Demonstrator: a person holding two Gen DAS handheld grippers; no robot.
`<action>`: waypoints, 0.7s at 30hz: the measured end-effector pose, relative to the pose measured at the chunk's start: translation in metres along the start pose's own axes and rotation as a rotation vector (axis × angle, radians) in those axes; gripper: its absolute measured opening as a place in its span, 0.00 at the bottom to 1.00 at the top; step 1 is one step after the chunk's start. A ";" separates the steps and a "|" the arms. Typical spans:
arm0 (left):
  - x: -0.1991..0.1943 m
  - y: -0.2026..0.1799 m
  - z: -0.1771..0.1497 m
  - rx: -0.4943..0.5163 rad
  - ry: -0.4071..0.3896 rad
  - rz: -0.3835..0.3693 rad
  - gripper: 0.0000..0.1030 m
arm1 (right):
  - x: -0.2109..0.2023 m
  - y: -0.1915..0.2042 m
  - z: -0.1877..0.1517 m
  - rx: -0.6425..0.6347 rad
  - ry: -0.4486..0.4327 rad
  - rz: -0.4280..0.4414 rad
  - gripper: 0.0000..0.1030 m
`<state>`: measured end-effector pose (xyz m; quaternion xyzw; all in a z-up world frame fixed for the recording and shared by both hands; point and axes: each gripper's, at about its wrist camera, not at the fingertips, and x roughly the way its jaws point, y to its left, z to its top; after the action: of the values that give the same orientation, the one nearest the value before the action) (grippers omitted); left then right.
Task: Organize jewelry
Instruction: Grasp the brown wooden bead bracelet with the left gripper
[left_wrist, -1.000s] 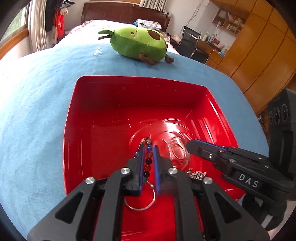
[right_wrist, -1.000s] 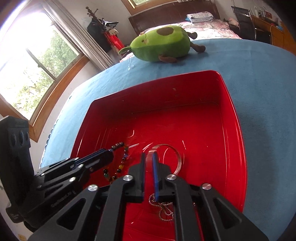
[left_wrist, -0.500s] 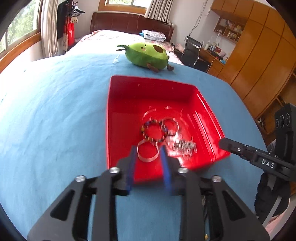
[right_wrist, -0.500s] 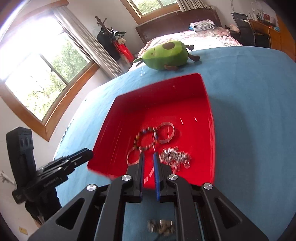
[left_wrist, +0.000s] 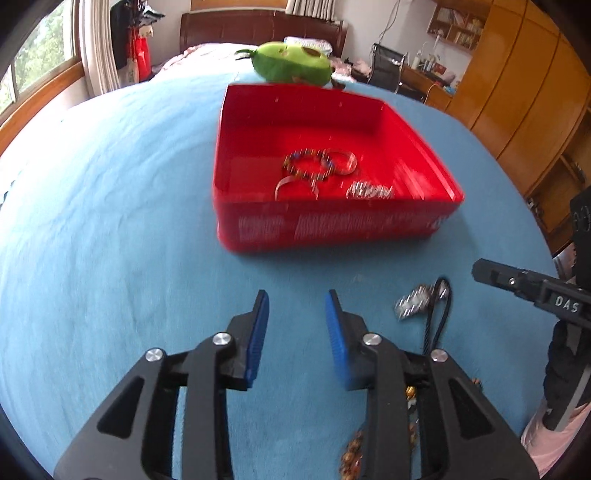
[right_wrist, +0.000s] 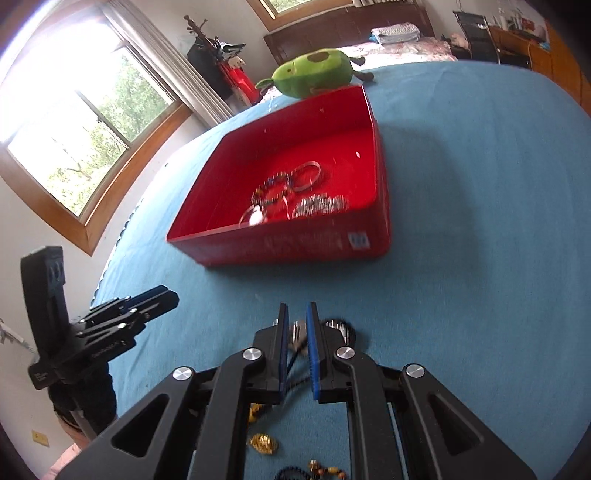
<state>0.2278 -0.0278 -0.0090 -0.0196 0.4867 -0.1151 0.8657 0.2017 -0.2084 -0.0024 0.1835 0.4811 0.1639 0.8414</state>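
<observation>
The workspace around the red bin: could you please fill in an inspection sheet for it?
Surface: blue cloth covers the table.
Job's things: red bin holds a beaded bracelet, two silver bangles and a silver chain. A silver piece on a dark cord lies outside it; gold and brown beads lie nearer.
Clutter: avocado plush behind the bin.
Grippers: left gripper jaws wide apart, empty; right gripper jaws narrow around the silver piece, grip unclear.
Cables: nothing seen.
Surroundings: window, bed, wooden wardrobe.
</observation>
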 end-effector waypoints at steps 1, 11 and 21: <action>0.001 0.002 -0.005 -0.007 0.004 0.003 0.33 | 0.001 -0.001 -0.003 0.005 0.005 0.001 0.10; -0.009 -0.001 -0.076 0.047 0.042 -0.044 0.35 | -0.004 -0.002 -0.033 0.011 -0.006 0.013 0.15; -0.029 -0.005 -0.111 0.030 0.053 -0.105 0.33 | -0.009 -0.003 -0.062 0.030 -0.025 0.016 0.18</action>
<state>0.1180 -0.0179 -0.0424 -0.0294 0.5061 -0.1682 0.8454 0.1441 -0.2052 -0.0262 0.2019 0.4715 0.1614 0.8432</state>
